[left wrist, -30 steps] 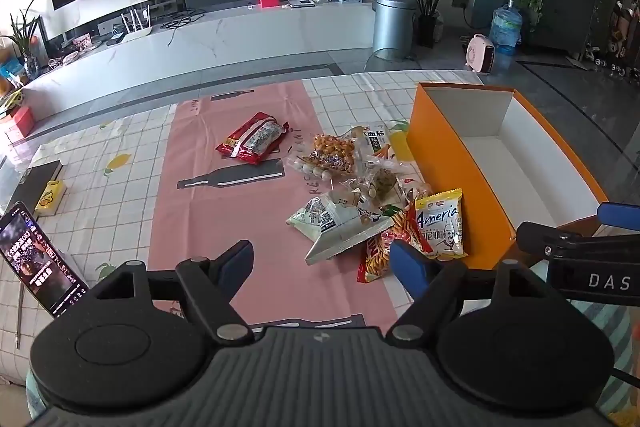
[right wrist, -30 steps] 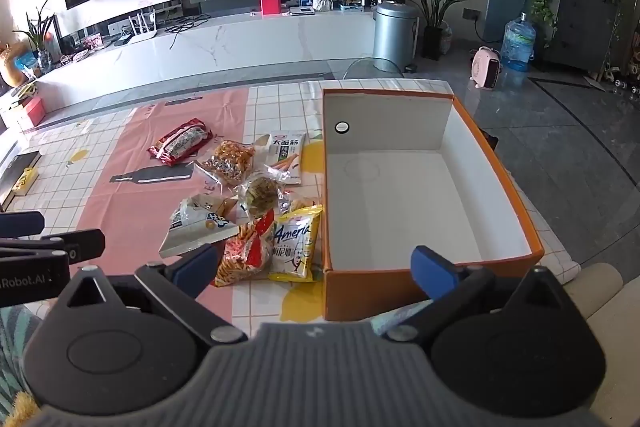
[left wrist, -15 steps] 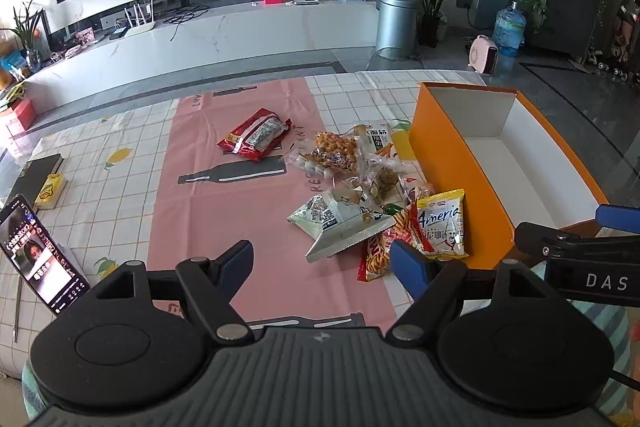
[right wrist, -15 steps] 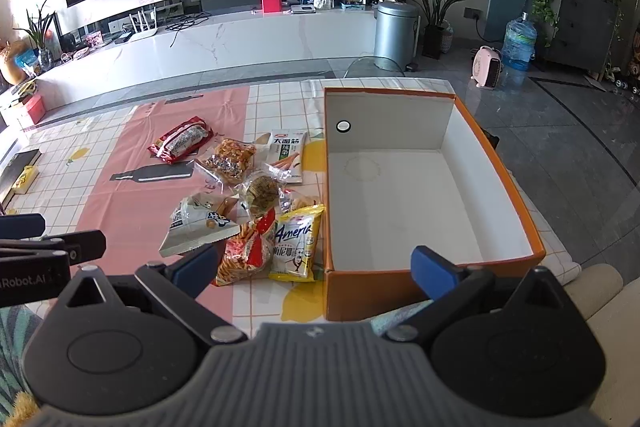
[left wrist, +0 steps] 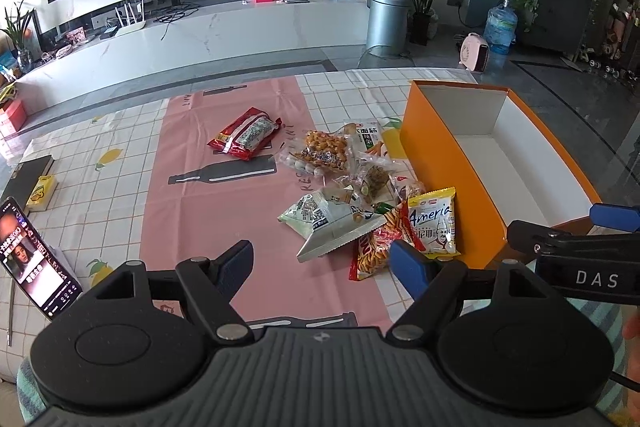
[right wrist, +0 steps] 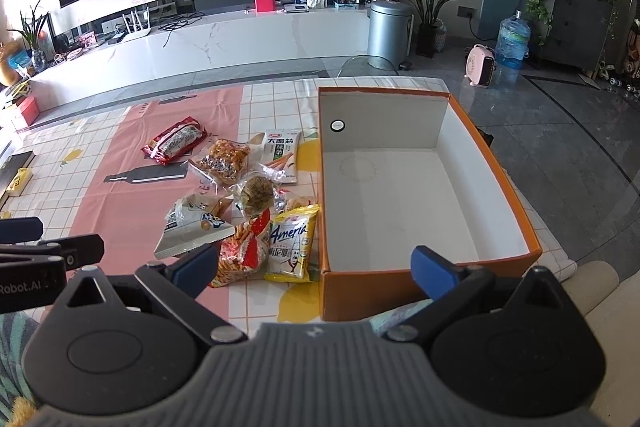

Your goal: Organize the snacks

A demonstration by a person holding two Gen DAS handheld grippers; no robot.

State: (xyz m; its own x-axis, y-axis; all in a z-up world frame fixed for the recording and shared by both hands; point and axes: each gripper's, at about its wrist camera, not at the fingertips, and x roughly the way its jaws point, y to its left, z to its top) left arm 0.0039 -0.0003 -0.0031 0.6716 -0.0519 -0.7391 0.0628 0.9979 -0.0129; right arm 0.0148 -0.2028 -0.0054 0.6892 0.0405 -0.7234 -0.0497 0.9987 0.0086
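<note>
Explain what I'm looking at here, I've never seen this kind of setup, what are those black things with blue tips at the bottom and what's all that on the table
Those black things are two handheld grippers, one in each of a person's hands; no robot arm is involved. Each carries a wide-angle camera that looks forward along its two blue-tipped fingers, so each picture is one gripper's own view. In the left view, the left gripper is open and holds nothing. In the right view, the right gripper is also open and holds nothing. Each gripper shows at the edge of the other's picture. On the tablecloth lies a loose pile of snack packets, among them a yellow packet beside an orange box, and a red packet a little apart. The box is white inside with no snacks in it. A phone sits at the far left.
</note>
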